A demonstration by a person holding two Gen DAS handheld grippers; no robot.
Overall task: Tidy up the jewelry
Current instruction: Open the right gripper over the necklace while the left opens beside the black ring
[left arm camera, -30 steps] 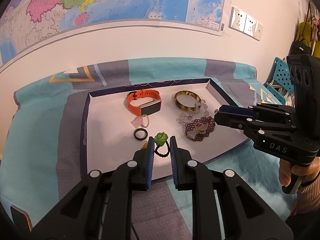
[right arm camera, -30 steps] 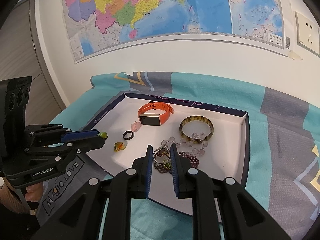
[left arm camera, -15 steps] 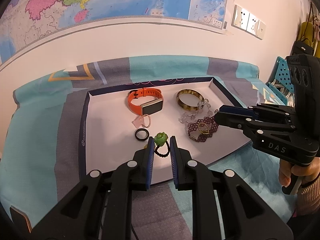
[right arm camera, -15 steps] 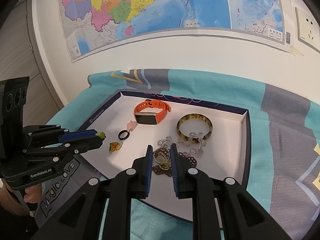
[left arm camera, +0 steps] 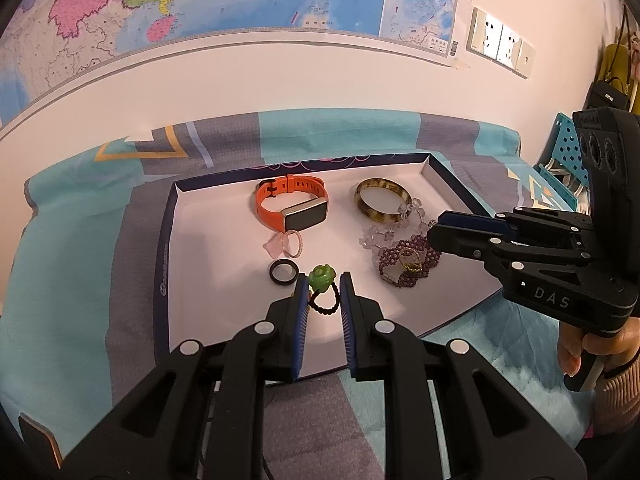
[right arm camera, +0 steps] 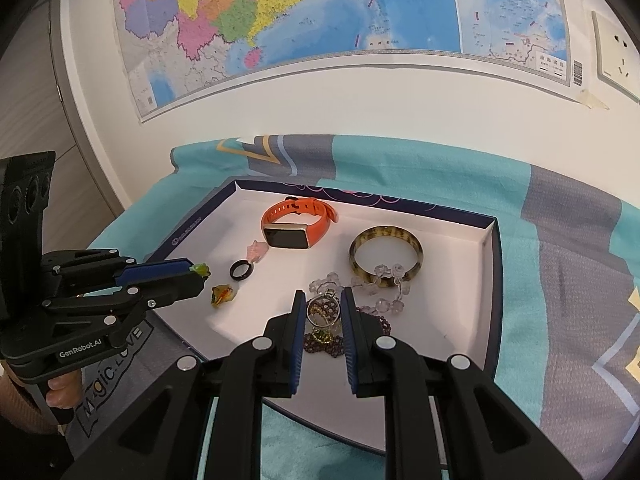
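We hold a two-finger gripper in each hand above a shallow white tray (left arm camera: pixel 188 240) that rests on a teal and grey cloth (left arm camera: pixel 72 280), in front of a wall with a map (right arm camera: pixel 320 20).

Our left gripper (left arm camera: pixel 323 280) hangs over the tray's near edge. Between its fingertips sits a ring of small black beads with a green charm (left arm camera: pixel 321 277). The blue pads stand apart around the loop, and we cannot tell whether they grip it. Judging from the right camera, the green charm rides at the fingertip, lifted clear of the tray floor, which suggests the ring is being carried to a tidier place.

Our right gripper (right arm camera: pixel 323 304) is over the tray's near right part, its fingers parted around a silver ring (right arm camera: pixel 322 311) above a tangle of purple beads (right arm camera: pixel 328 342) and clear beads (right arm camera: pixel 380 288). Whether they pinch it is unclear.

Toward the tray's far wall lie an orange watch (left arm camera: pixel 292 208) and a tortoiseshell bangle (left arm camera: pixel 383 200), well apart. Near the middle lie a pink ring (left arm camera: pixel 286 245) and a black ring (left arm camera: pixel 283 272). An amber stone (right arm camera: pixel 222 294) lies near the tray's left edge.
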